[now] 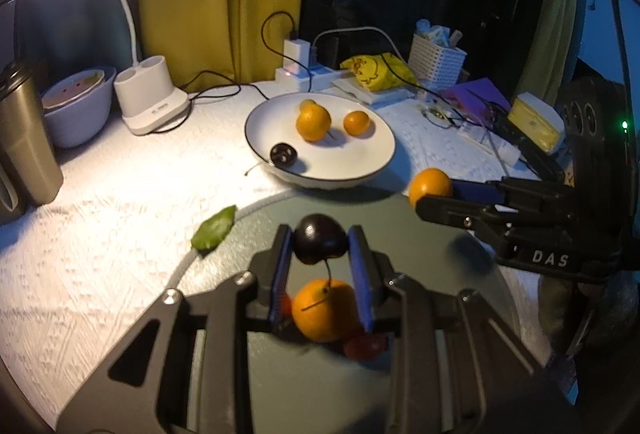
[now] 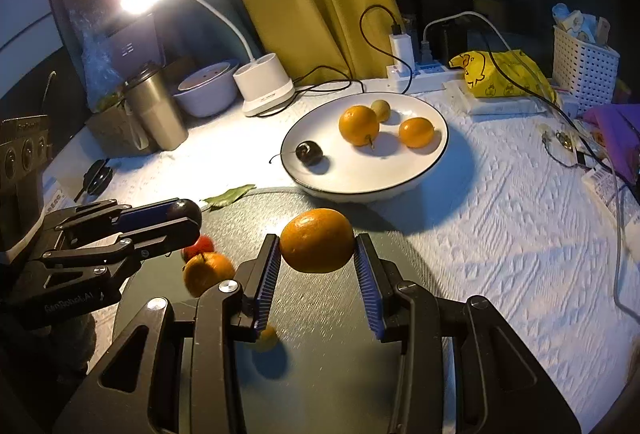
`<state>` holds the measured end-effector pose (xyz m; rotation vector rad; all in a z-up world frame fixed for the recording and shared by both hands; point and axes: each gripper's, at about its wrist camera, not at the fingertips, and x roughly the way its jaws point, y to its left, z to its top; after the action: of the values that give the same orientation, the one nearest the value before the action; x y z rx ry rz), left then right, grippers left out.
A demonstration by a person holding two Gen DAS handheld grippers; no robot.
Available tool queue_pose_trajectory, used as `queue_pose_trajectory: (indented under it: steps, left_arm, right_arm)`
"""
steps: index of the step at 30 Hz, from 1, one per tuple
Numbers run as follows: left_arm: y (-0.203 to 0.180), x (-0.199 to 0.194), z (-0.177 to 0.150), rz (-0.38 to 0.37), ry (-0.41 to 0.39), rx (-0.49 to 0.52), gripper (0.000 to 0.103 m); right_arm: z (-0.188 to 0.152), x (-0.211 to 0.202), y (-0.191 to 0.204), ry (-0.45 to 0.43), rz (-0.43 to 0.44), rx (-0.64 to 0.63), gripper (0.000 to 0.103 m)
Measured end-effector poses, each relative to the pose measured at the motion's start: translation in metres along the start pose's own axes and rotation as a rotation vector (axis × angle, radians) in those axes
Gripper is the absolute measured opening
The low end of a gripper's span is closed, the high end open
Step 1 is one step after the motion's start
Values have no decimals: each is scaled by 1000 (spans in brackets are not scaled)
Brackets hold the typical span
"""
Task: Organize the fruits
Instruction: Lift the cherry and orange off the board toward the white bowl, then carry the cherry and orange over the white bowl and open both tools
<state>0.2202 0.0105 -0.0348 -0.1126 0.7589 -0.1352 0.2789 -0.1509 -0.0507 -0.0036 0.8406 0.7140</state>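
Left wrist view: a cherry (image 1: 320,238) is being pinched by the left gripper (image 1: 321,254), an orange (image 2: 317,240) by the right gripper (image 2: 316,266) (four fruits already plated); the white plate (image 1: 360,169) is being neared, others remaining on the dark tray (image 2: 340,374).

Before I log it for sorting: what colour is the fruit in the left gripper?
Dark purple, almost black: a cherry, clearest in the left wrist view.

Left tongs (image 1: 320,254) clamped on cherry (image 1: 320,238); right tongs (image 2: 316,258) clamped on orange (image 2: 317,240); both angled downward.
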Motion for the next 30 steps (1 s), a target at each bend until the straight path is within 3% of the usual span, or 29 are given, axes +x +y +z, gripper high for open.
queue_pose_trajectory:
  steps: [30]
  left_arm:
    - [41, 67, 54, 0, 19, 1, 30]
  right_arm:
    - [52, 59, -33, 19, -50, 1, 40]
